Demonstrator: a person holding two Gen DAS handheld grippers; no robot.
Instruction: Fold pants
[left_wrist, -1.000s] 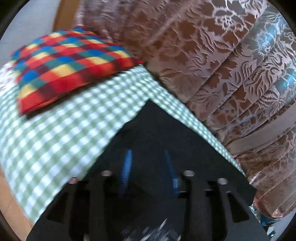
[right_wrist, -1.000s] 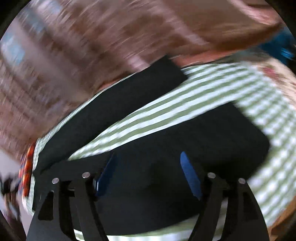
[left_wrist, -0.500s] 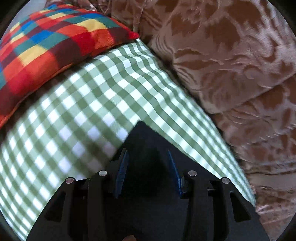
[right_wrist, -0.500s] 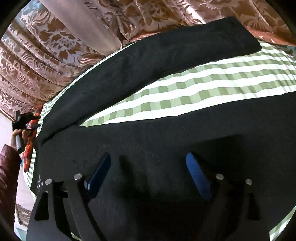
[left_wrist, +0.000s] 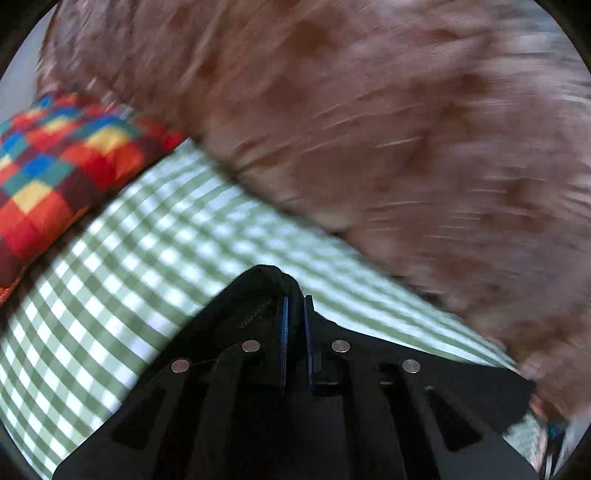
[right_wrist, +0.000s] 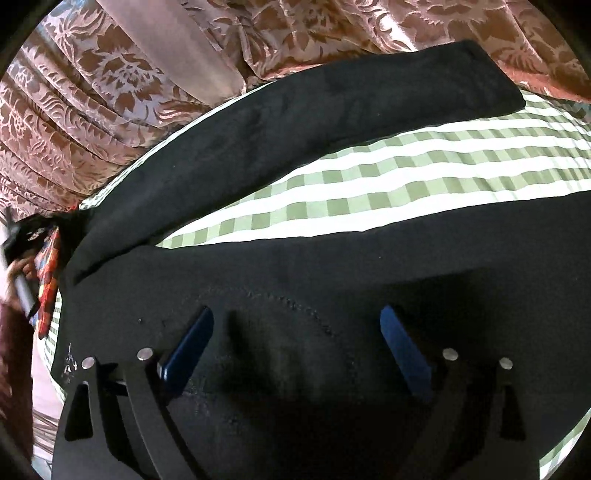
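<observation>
The black pants (right_wrist: 295, 122) are spread on the green-checked bed (right_wrist: 406, 177), legs apart. One corner is pinched by the left gripper (left_wrist: 294, 306), whose fingers have just been closing; the right gripper (right_wrist: 295, 325) has just been opening, fingers spread above the cloth. Soft, limp fabric is best taken at hems.

A bed covered in a green-and-white checked sheet (right_wrist: 406, 177) fills the lower part of both views, lit brightly enough that its pale squares glare. Behind it hangs a pinkish-brown curtain (right_wrist: 92, 103) with a raised floral pattern, falling in folds and blurred in the left wrist view. A cushion (left_wrist: 55, 166) checked in red, orange, yellow and blue lies on the sheet against the curtain.
</observation>
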